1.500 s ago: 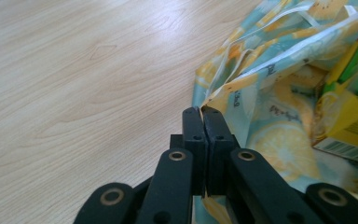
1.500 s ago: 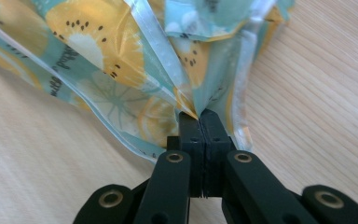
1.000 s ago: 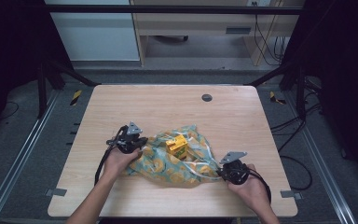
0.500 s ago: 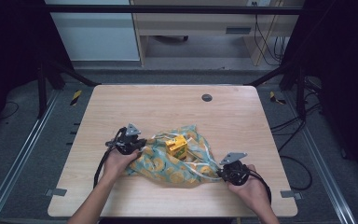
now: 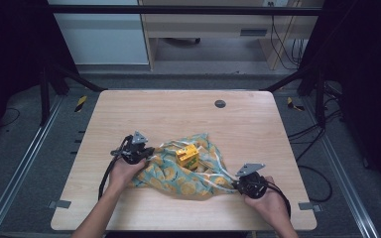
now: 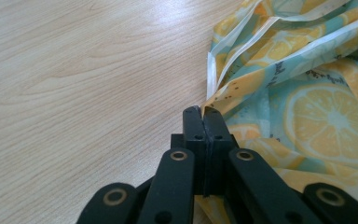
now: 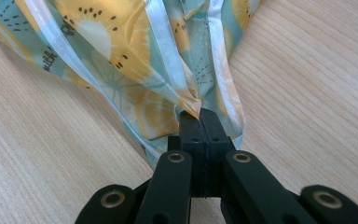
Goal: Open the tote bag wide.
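Between the two grippers lies the lemon-print cloth (image 5: 178, 173) with a yellow box (image 5: 187, 155) on it (goal is my guess: wrapping), left gripper (image 6: 204, 112) and right gripper (image 7: 199, 116) each clamped on an edge, box still uncovered.

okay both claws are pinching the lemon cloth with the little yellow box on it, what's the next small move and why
Probably draw the two claws a little apart to pull the cloth flatter. The left claw is shut on one edge and the right claw on a bunched corner, the cloth lies crumpled between them, and the yellow box sits on it. Go gently so the box doesn't tip.
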Demonstrator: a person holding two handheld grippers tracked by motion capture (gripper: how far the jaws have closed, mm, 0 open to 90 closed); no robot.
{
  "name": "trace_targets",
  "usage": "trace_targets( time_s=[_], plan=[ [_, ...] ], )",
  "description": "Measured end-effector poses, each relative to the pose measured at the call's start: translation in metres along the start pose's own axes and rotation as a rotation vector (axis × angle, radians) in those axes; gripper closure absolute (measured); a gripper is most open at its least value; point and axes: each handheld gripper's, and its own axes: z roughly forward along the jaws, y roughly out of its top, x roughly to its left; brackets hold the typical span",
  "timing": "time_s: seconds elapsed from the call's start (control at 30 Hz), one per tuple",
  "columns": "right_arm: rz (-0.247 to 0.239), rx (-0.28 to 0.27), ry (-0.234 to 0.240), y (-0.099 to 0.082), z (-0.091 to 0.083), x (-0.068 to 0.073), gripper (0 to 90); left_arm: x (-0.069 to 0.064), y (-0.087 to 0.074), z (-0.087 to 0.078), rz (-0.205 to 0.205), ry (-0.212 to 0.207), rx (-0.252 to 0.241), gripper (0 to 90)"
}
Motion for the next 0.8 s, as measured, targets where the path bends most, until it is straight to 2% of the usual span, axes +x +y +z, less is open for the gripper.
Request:
trace_targets(
  time_s=[0.13,0.2,0.33,0.57,0.8],
  plan=[
    [-0.002,0.000,0.000,0.0003,0.0002,0.0008,90.0,0.0029,-0.0005,0.0004,-0.009,0.010,-0.003,90.0],
    [-0.009,-0.004,0.001,0.0004,0.0006,0.0010,90.0,0.0049,-0.0013,0.0011,-0.029,0.012,-0.007,89.8],
    [-0.011,-0.004,-0.003,0.0002,-0.0001,0.0013,90.0,0.0059,-0.0012,0.0013,-0.019,0.023,-0.004,89.6],
    [-0.008,-0.003,-0.009,-0.0006,-0.0025,0.0010,90.0,0.0089,-0.0017,0.0004,-0.030,0.011,-0.002,89.1],
    [-0.029,-0.062,-0.006,0.0006,-0.0057,0.0018,89.0,0.0060,0.0010,-0.0082,-0.018,0.008,-0.039,79.8]
  ],
)
